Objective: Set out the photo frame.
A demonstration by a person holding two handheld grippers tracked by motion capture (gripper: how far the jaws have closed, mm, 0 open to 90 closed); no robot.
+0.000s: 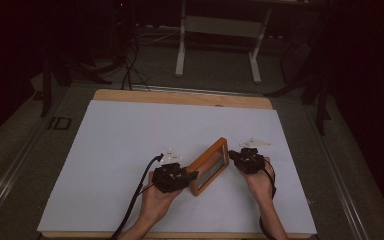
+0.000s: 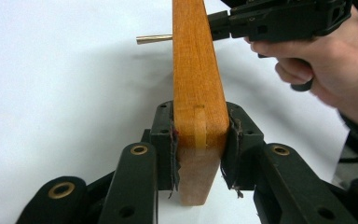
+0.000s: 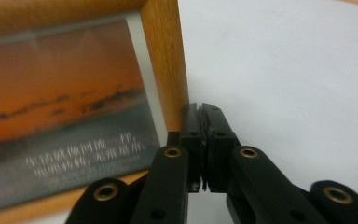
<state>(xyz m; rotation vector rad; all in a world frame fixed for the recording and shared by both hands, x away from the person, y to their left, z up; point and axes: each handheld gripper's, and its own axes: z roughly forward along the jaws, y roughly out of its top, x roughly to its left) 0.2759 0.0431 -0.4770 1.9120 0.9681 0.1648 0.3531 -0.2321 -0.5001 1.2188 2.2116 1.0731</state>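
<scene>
The picture frame (image 1: 209, 166) stands up on its long edge on the white sheet (image 1: 130, 140) that covers the desk (image 1: 180, 97). It sits right between the two grippers.

The left gripper (image 1: 187, 176) has its two jaws pressed on both sides of the near end of the wooden frame. In the left gripper view, the pads (image 2: 167, 140) squeeze the wood (image 2: 198, 84) tight, so this gripper is holding the frame firmly and keeping it upright.

The right gripper (image 1: 233, 154) is at the far end of the frame from the left one. In the right gripper view its jaws are pressed together, just beside the frame's wooden edge (image 3: 168, 65). Whether something thin is pinched between them cannot be told. In the left gripper view a small brass rod (image 2: 154, 39) pokes out past the frame at that end, just where the right gripper (image 2: 216, 25) reaches in. It may be a stand peg for the frame, but that is only a guess.

The photo (image 3: 60, 107) inside shows an orange sky with some writing below it.

So the frame looks already picked up and held steady. The work on the far end, with the little rod, seems to be going on now. What is likely left is to finish with that rod, let go, and see whether the frame stands on its own.
</scene>
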